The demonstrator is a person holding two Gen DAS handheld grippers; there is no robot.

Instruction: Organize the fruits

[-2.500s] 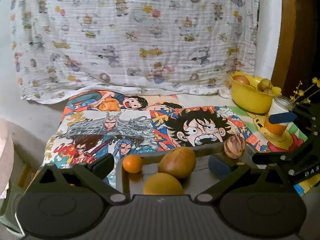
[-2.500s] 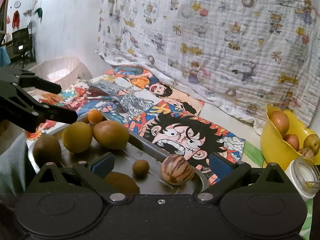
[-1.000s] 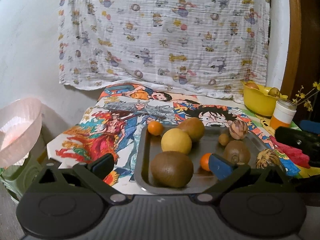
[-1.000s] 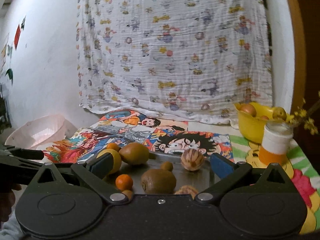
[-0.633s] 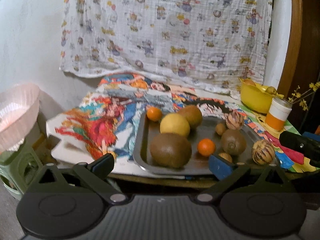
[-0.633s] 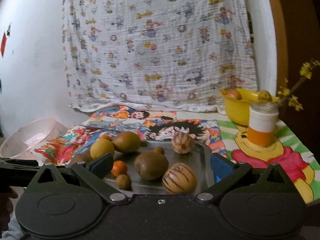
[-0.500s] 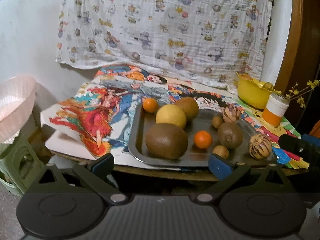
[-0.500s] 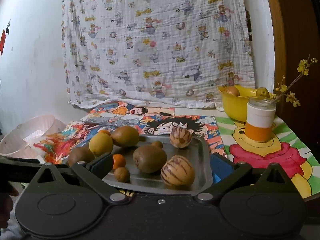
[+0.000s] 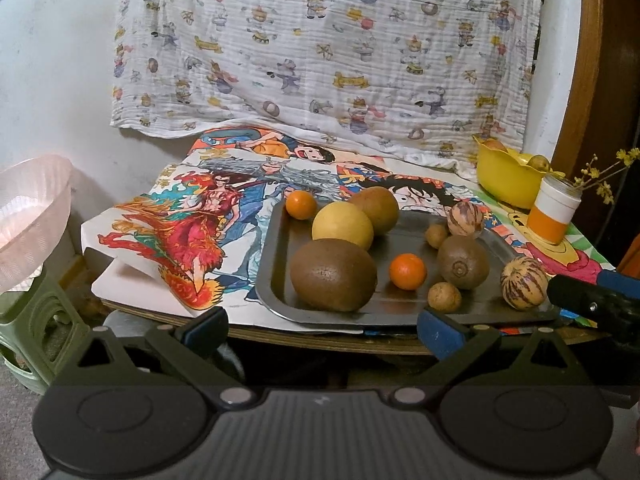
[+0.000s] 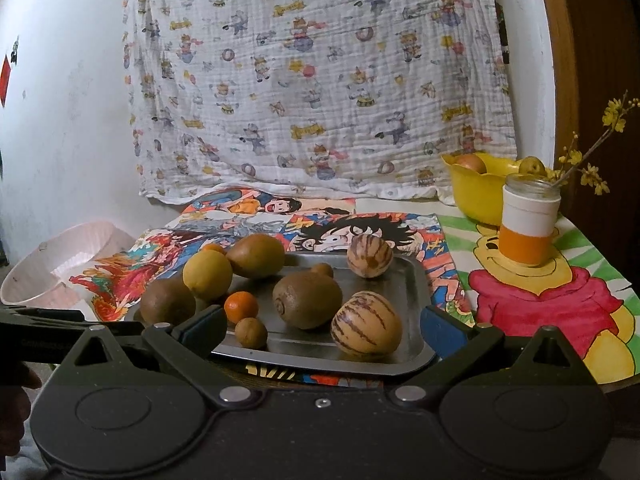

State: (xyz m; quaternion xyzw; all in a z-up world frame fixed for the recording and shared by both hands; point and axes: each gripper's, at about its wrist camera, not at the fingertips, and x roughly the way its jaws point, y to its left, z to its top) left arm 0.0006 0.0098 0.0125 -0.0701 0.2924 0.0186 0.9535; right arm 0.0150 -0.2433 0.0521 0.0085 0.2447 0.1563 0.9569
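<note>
Both claws, left (image 9: 322, 326) and right (image 10: 322, 326), hang spread wide and empty off the table's near edge, short of the fruit. The fruit lies loose on a metal tray (image 9: 280, 236): kiwis, small oranges, striped melons (image 10: 366, 330). More fruit sits in a yellow bowl (image 10: 474, 192) behind, likely the sorting destination.

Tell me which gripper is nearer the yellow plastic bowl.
Right. The right gripper sits at the tray's near-right edge, bowl ahead-right; the left gripper is further left.
</note>
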